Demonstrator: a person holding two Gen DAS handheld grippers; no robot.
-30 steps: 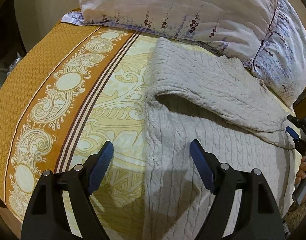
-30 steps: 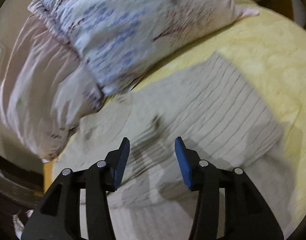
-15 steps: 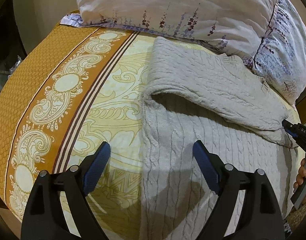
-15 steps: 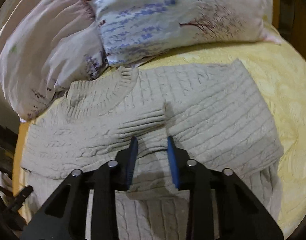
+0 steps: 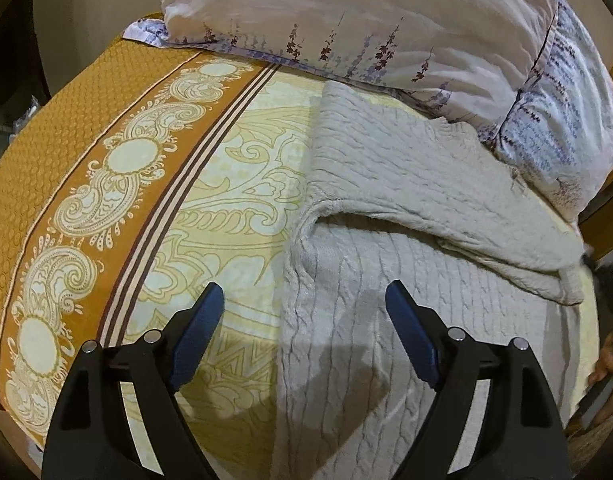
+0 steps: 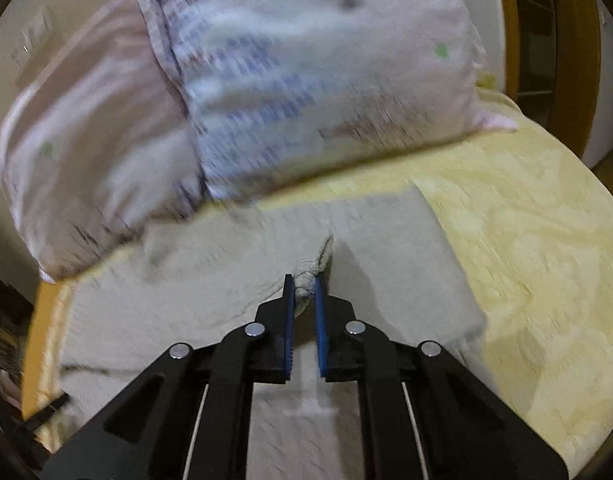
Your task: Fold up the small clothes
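Note:
A grey cable-knit sweater (image 5: 406, 208) lies on the bed, its sleeves folded across the body. My left gripper (image 5: 304, 300) is open and empty, hovering above the sweater's left edge. In the right wrist view my right gripper (image 6: 305, 284) is shut on a bunched fold of the sweater (image 6: 308, 270), at the cuff of a folded sleeve, and lifts it slightly. The sweater (image 6: 210, 280) spreads out beneath it. The right gripper shows blurred at the far right of the left wrist view (image 5: 602, 272).
Two floral pillows (image 5: 386, 20) lie at the head of the bed, touching the sweater's collar; they also show in the right wrist view (image 6: 306, 80). The bedspread is yellow (image 6: 526, 240) with an orange patterned border (image 5: 66, 180). A wooden bed frame (image 6: 574, 40) stands at the right.
My right gripper has closed from open onto a fold of the sweater and is pulling it up, with motion blur. My left gripper has stayed open, shifting only slightly.

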